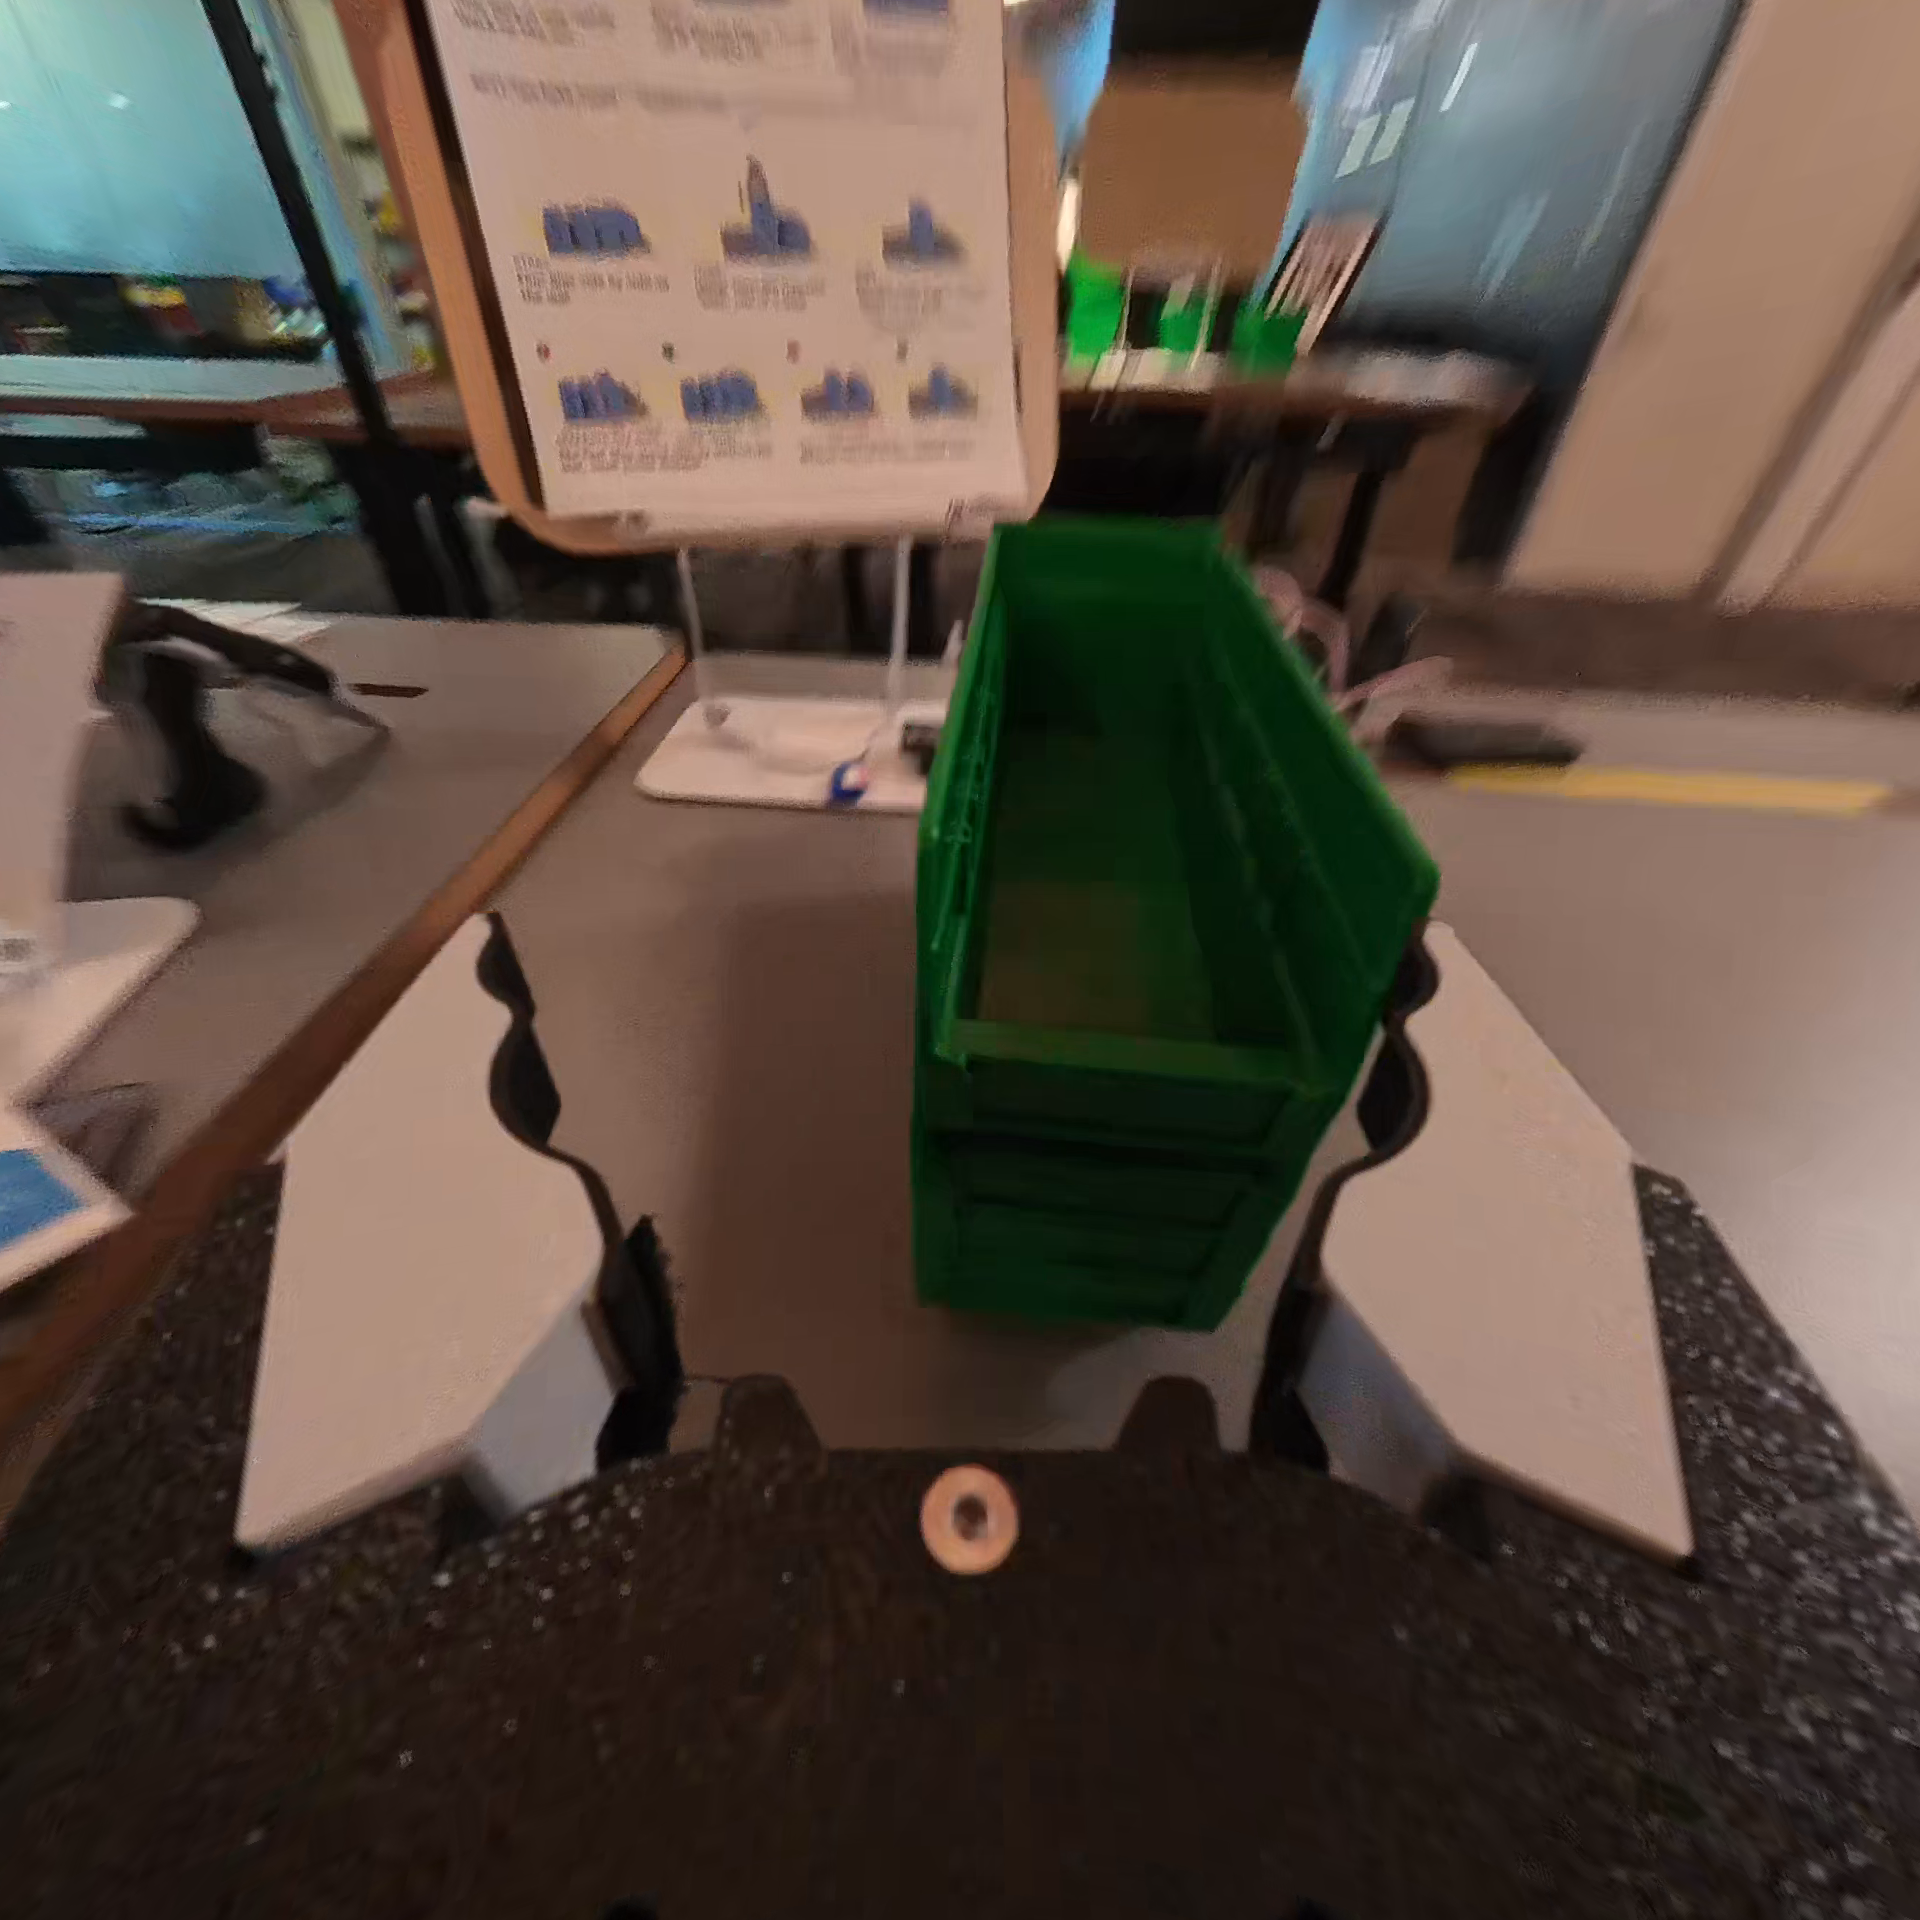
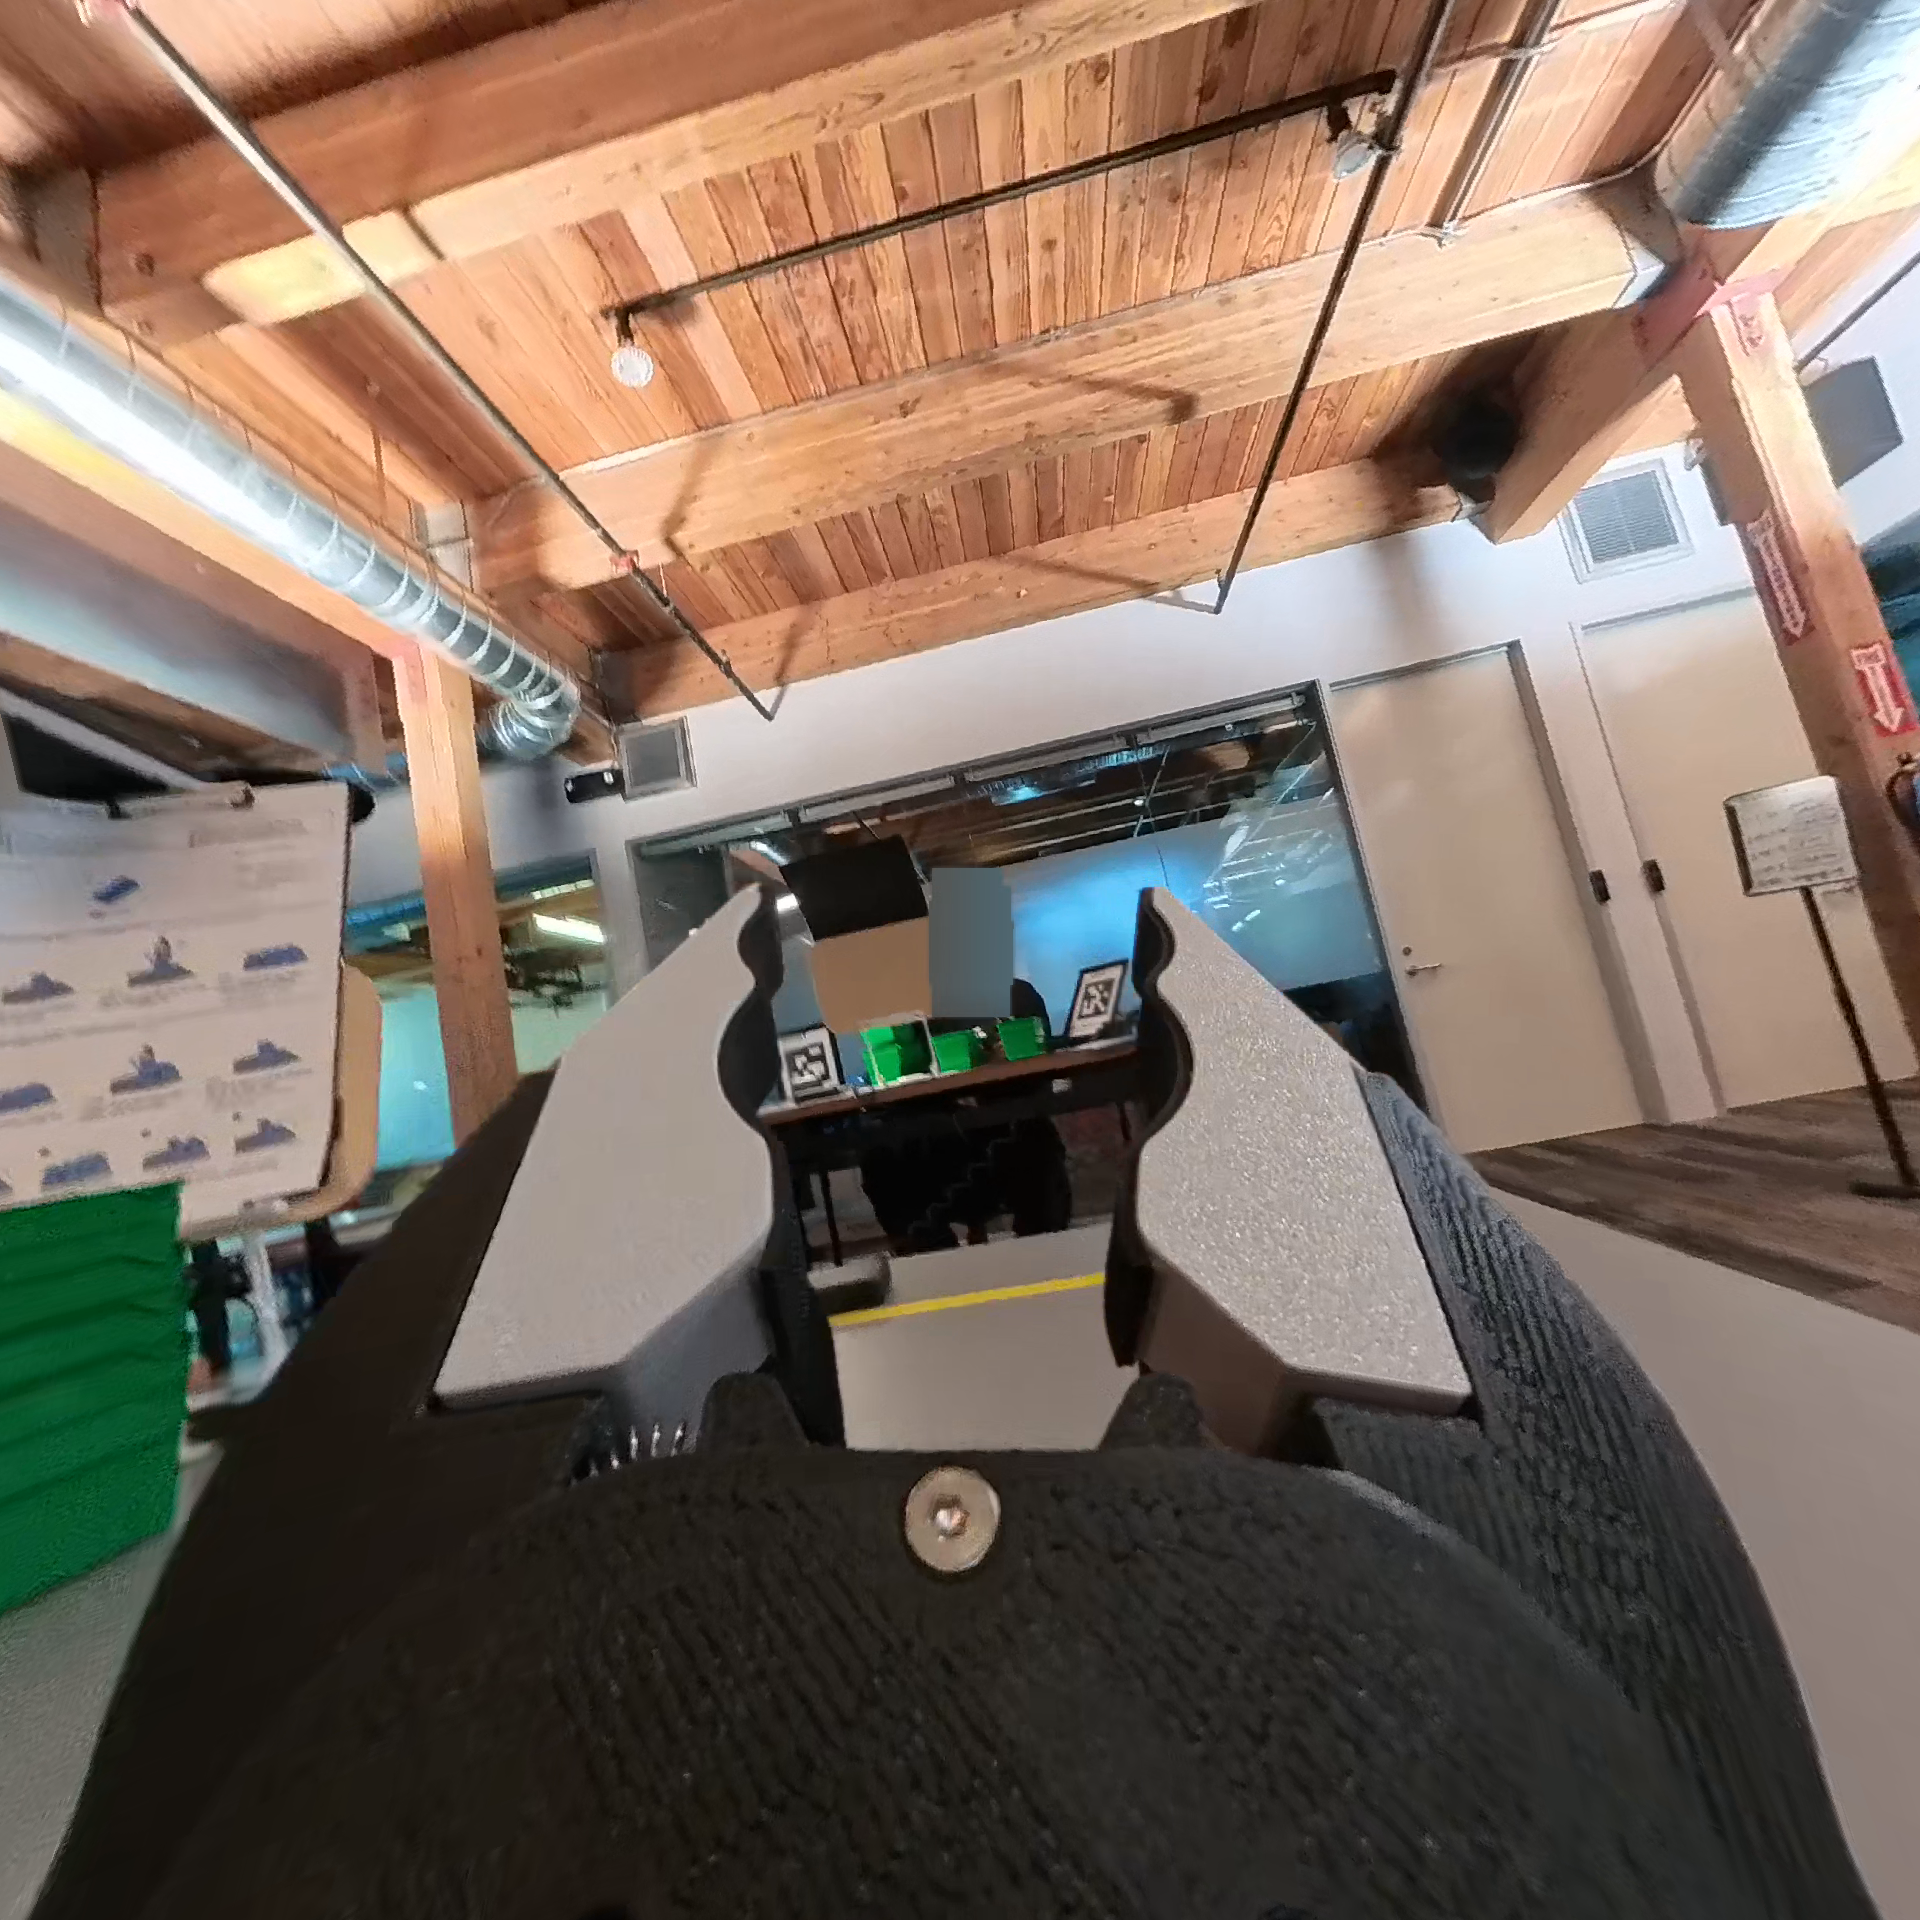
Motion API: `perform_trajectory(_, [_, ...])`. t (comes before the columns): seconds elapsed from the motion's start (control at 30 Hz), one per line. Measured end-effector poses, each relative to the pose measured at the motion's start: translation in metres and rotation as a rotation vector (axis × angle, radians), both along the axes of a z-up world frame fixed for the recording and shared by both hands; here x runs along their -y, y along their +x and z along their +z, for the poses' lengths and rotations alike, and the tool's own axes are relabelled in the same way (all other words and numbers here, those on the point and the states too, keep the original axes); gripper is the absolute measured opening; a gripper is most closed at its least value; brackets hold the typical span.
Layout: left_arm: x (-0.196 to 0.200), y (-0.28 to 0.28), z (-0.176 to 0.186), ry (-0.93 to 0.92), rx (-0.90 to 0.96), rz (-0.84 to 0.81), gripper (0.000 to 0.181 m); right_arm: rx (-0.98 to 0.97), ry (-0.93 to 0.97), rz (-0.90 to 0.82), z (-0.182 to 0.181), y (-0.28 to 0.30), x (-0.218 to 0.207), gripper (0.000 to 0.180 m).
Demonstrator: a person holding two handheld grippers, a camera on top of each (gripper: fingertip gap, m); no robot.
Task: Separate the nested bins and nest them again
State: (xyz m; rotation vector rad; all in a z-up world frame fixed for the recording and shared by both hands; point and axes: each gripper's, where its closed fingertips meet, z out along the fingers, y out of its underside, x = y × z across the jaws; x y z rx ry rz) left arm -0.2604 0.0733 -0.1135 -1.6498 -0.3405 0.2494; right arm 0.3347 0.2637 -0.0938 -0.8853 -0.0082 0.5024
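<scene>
Your left gripper is spread wide around the stack of nested green bins on the grey bench, its right finger touching them. Your right gripper is released, holding nothing, tilted up toward the ceiling

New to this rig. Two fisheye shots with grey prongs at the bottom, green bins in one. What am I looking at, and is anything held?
These are two handheld grippers, each with a camera looking along its fingers. The left wrist view shows the left gripper open, tilted down at a stack of nested green bins standing on a grey table. The right wrist view shows the right gripper open, tilted up toward the wooden ceiling; the bins sit at its left edge. Neither holds anything.
</scene>
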Motion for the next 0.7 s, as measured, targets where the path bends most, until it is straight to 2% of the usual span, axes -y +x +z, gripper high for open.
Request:
perform_trajectory(0.07, [0.006, -0.003, -0.003, 0.15, 0.092, -0.071, 0.158, 0.057, -0.022, -0.012, -0.002, -0.008, -0.004, 0.067])
perform_trajectory(0.17, [-0.003, 0.008, -0.007, 0.21, 0.084, -0.192, 0.158, 0.12, -0.062, 0.014, -0.008, -0.02, -0.009, 0.067])
perform_trajectory(0.3, [-0.002, -0.016, 0.001, 0.355, -0.041, -0.145, 0.148, 0.186, -0.107, 0.005, -0.012, -0.033, -0.015, 0.067])
perform_trajectory(0.37, [-0.001, -0.036, -0.005, 0.412, -0.023, -0.094, 0.149, 0.207, -0.115, 0.034, -0.008, -0.049, -0.013, 0.067])
perform_trajectory(0.4, [-0.006, -0.039, -0.011, 0.411, 0.004, -0.118, 0.15, 0.221, -0.116, 0.062, -0.004, -0.061, -0.01, 0.067])
perform_trajectory(0.53, [-0.031, -0.03, -0.048, 0.347, 0.161, -0.292, 0.149, 0.296, -0.12, 0.19, 0.021, -0.128, 0.006, 0.067])
perform_trajectory(0.63, [-0.036, -0.01, -0.054, 0.38, 0.252, -0.44, 0.145, 0.365, -0.141, 0.338, 0.047, -0.202, 0.017, 0.073])
perform_trajectory(0.7, [-0.038, 0.002, -0.052, 0.393, 0.256, -0.515, 0.139, 0.446, -0.191, 0.481, 0.064, -0.265, 0.026, 0.083])
